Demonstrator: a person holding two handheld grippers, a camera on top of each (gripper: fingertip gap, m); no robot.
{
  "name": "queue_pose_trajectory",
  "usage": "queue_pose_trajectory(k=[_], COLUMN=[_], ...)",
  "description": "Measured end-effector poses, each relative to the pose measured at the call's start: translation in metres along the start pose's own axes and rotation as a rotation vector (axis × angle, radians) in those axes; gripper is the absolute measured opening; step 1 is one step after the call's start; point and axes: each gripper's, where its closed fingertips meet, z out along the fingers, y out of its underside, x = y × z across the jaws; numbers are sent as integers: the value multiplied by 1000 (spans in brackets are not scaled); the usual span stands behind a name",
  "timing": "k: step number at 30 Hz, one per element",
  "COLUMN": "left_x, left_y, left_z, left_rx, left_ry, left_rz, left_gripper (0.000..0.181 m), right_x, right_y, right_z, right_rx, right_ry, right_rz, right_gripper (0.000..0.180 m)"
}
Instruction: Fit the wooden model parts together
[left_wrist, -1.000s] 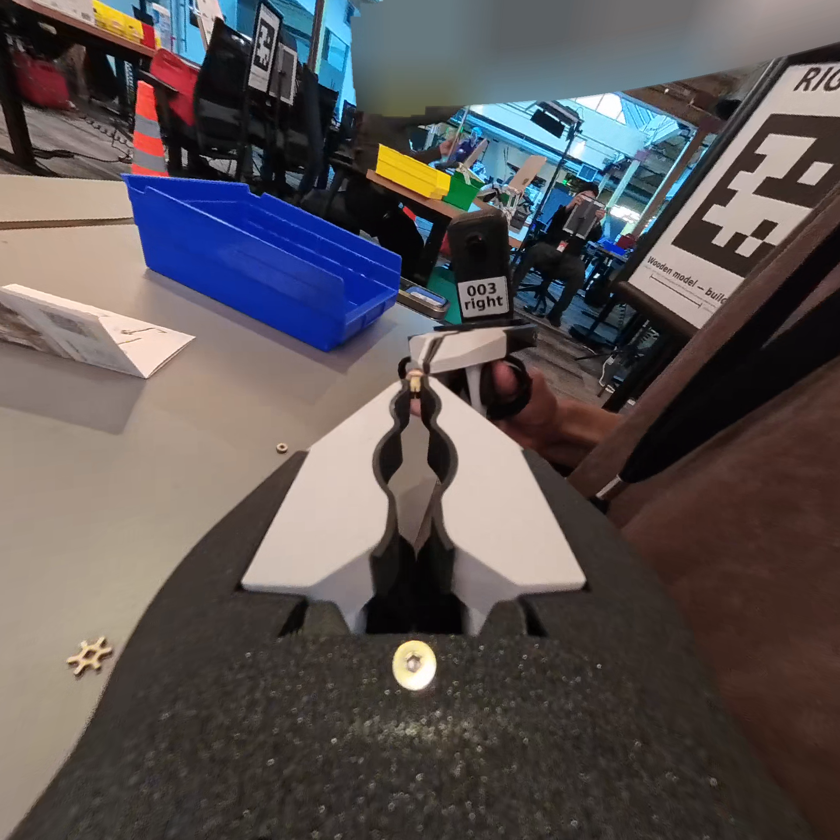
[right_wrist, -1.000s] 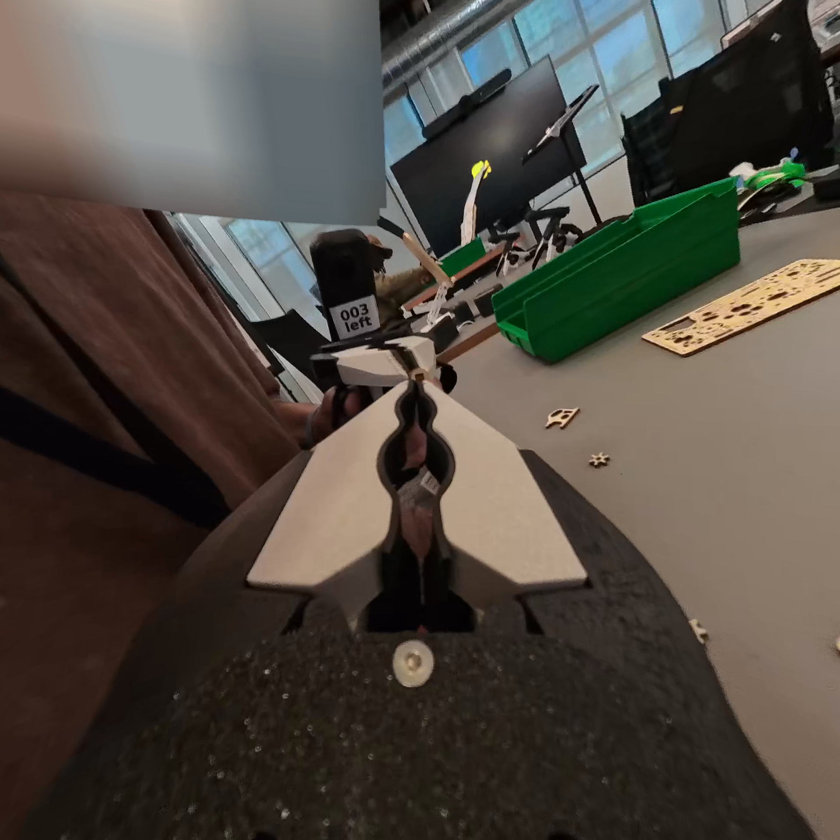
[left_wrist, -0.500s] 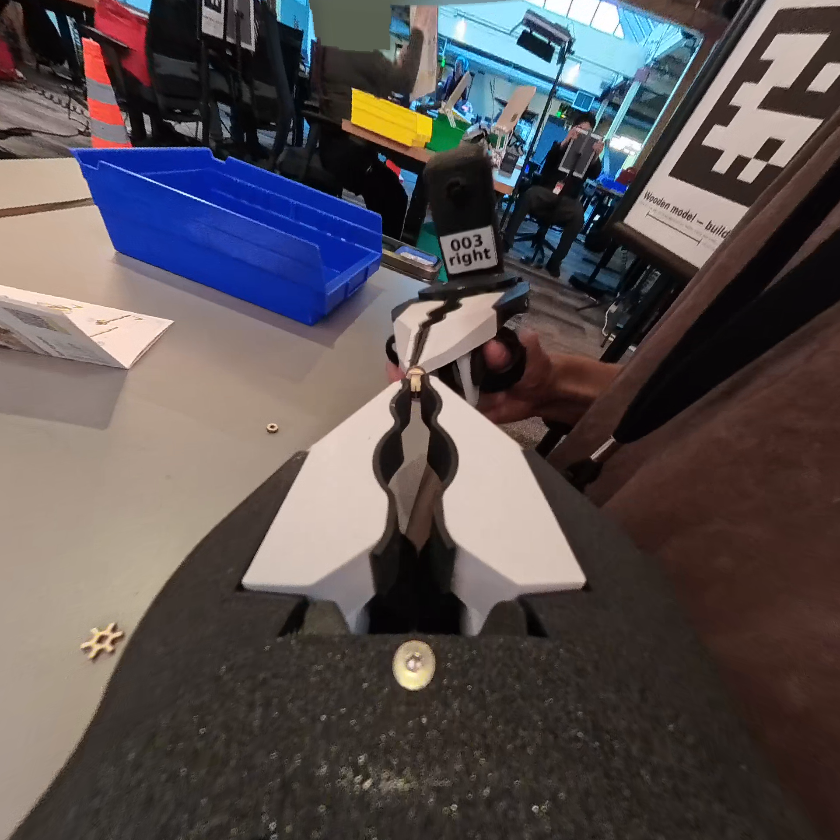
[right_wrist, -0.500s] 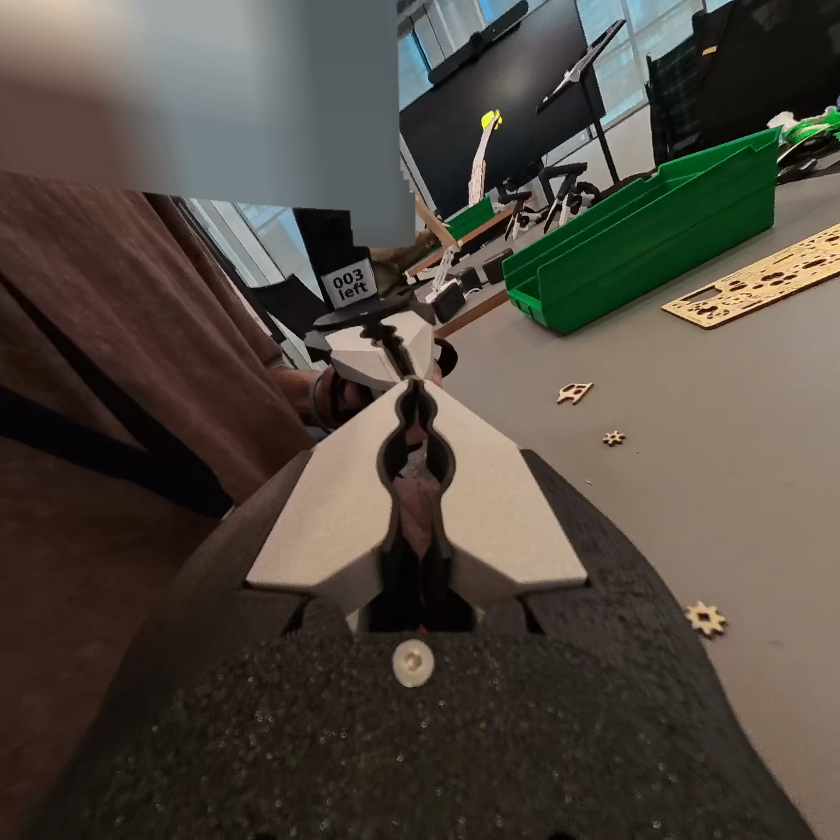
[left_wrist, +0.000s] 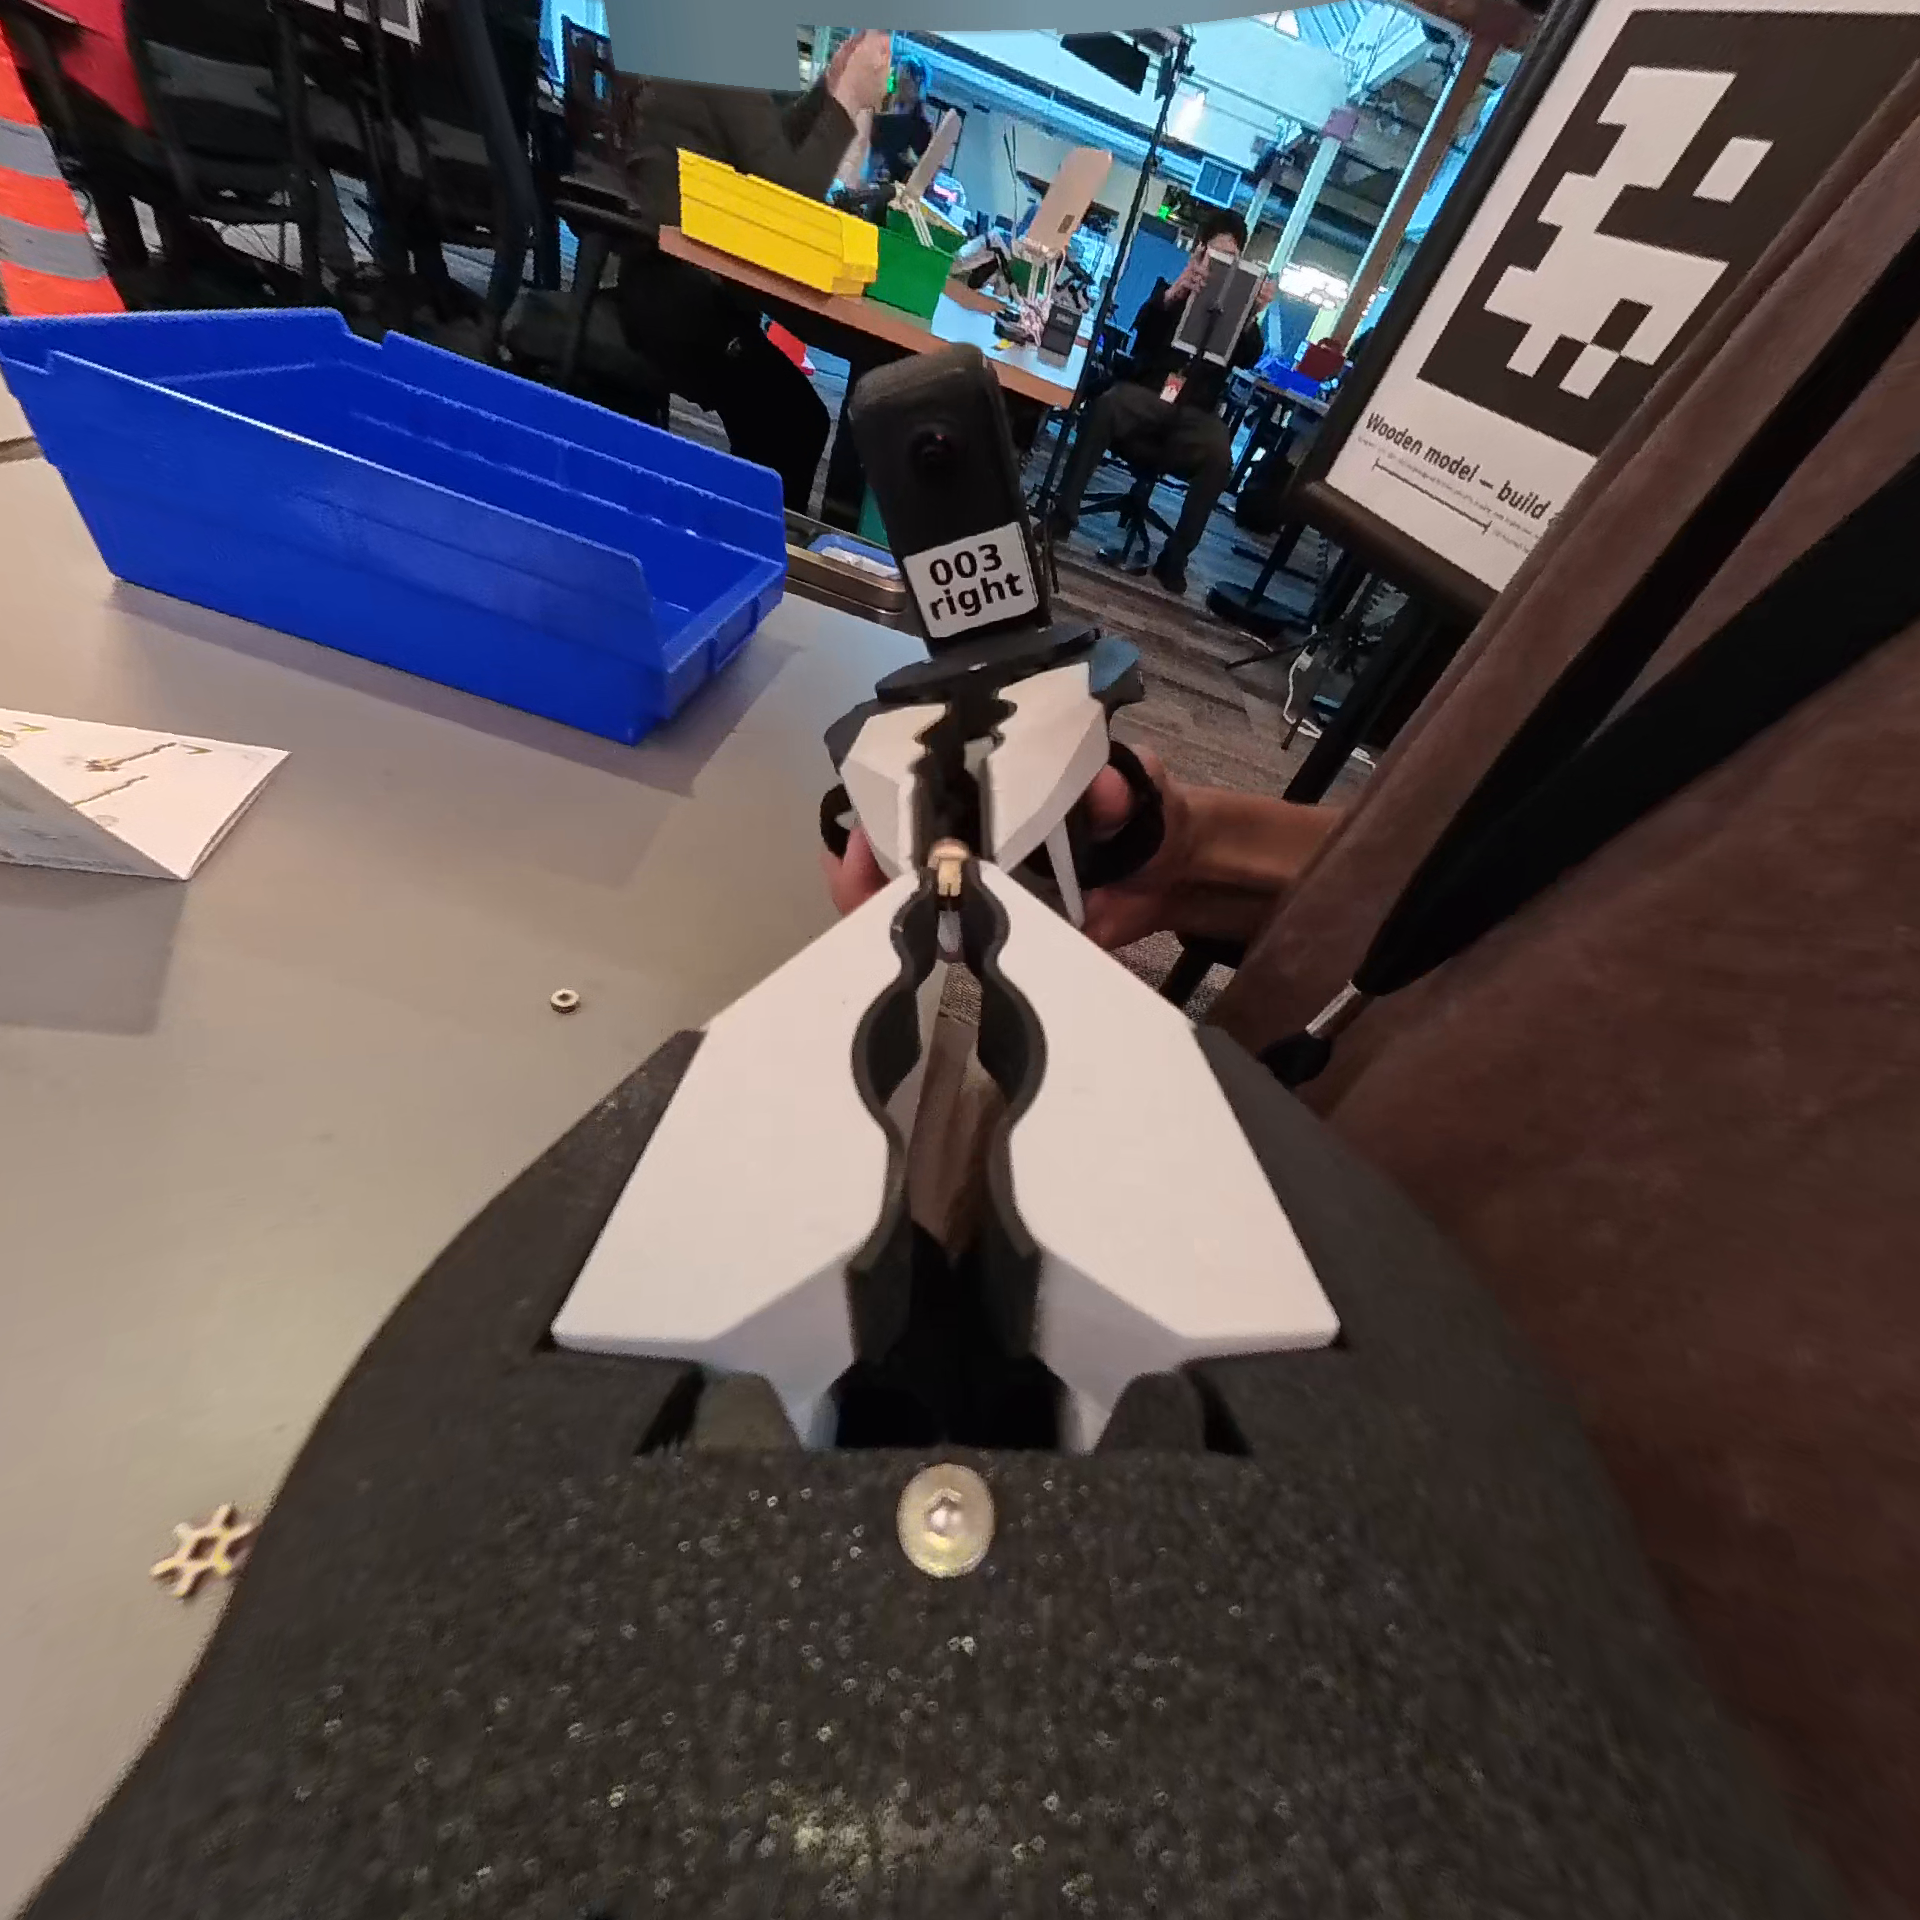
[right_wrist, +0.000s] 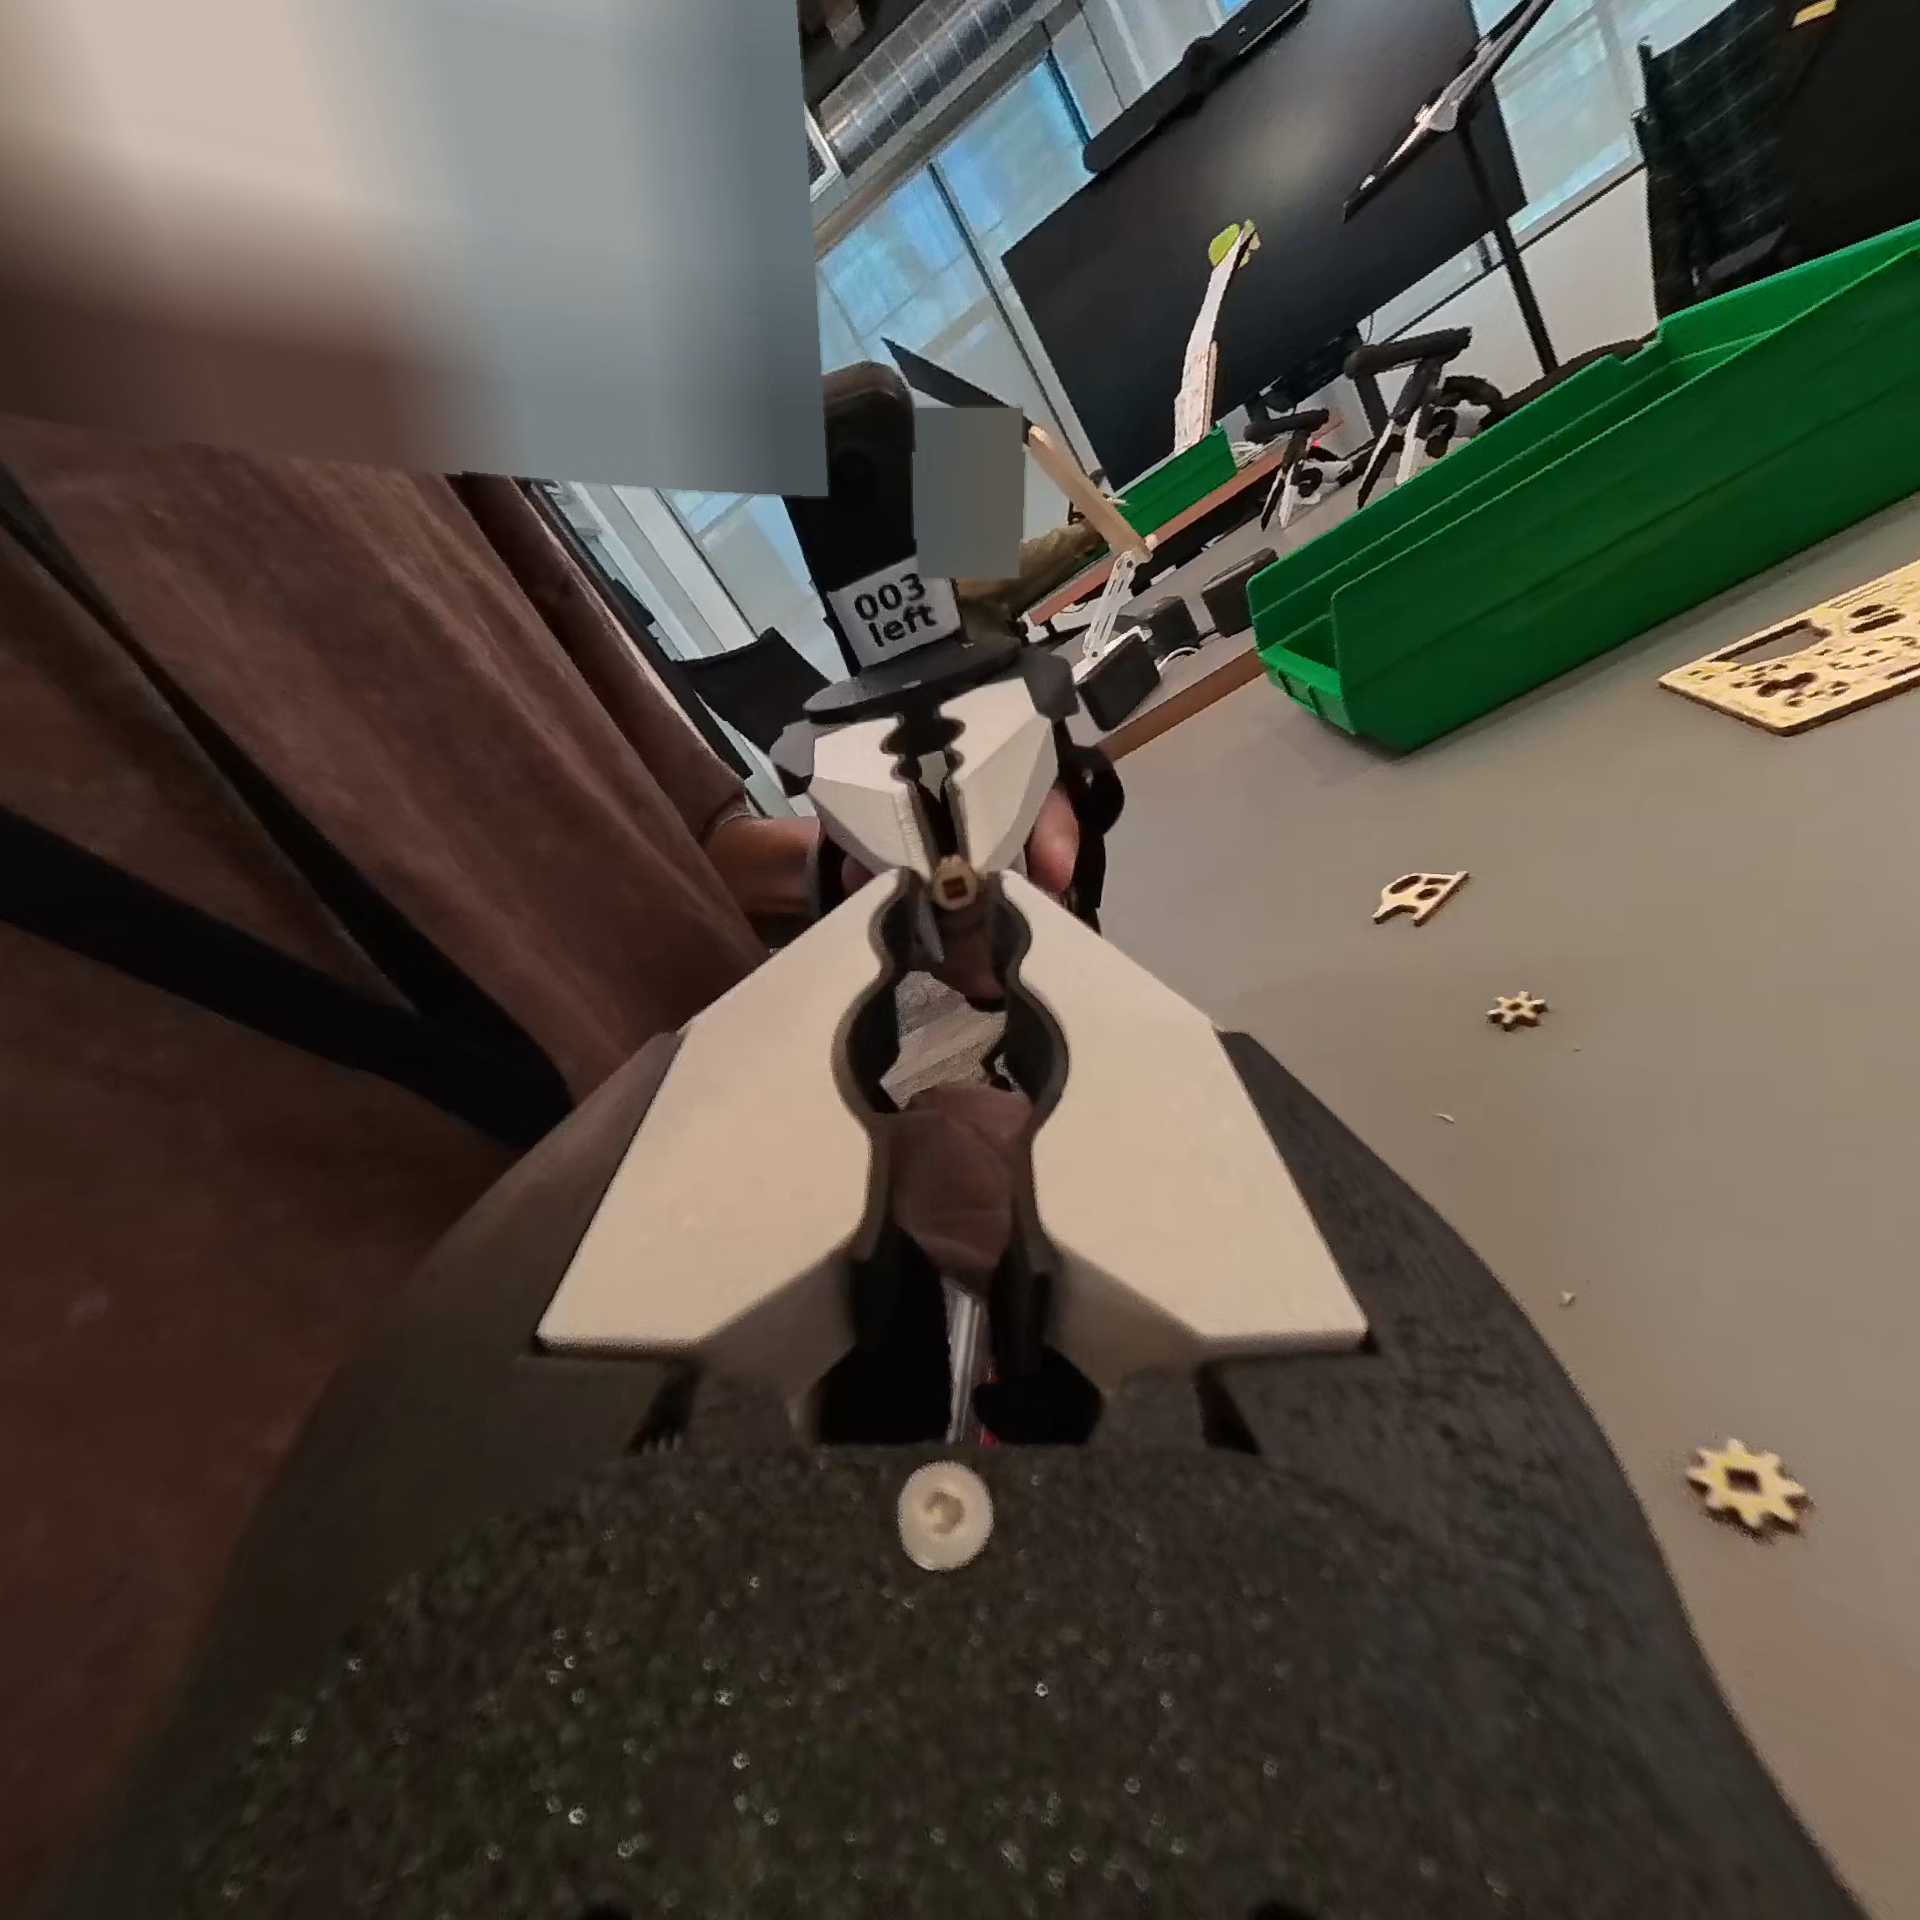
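In the left wrist view my left gripper (left_wrist: 948, 891) is shut, with a small pale wooden part (left_wrist: 948, 864) pinched at its tips. The right gripper (left_wrist: 961, 821) faces it tip to tip, held in a hand above the grey table's near edge. In the right wrist view my right gripper (right_wrist: 951, 902) is shut around a small square wooden part with a dark hole (right_wrist: 951, 886). The left gripper (right_wrist: 932, 831) meets it head on. The two parts touch at the tips; how they join is too small to tell.
A blue bin (left_wrist: 416, 540), a folded leaflet (left_wrist: 114, 800), a small ring (left_wrist: 564, 1001) and a wooden gear (left_wrist: 203, 1564) lie on the table's left side. A green bin (right_wrist: 1558, 582), a cut wooden sheet (right_wrist: 1818, 665) and loose wooden pieces (right_wrist: 1745, 1486) lie to the right. The person's brown clothing is close by. Both grippers' tips are close together, under 4 cm apart. Both grippers' tips are roughly 20 cm from the wooden gear (left_wrist: 203, 1564). Look for it in the right wrist view (right_wrist: 1512, 1013) too.
Both grippers stayed shut and tip to tip. They tilted together, so each now sees the other higher and more face on. The table has slid across both views.
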Motion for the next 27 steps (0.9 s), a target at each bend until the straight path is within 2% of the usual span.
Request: queue_pose_trajectory(k=[15, 27], left_x=[0, 6], left_y=[6, 12], left_z=[-7, -10], left_rx=[-29, -64], left_ry=[14, 51], left_rz=[-9, -17], left_gripper=[7, 1], right_x=[1, -2], right_y=[3, 12], right_z=[-3, 3], right_rx=[-21, -53], right_ry=[-2, -33], right_rz=[4, 46], right_gripper=[8, 8])
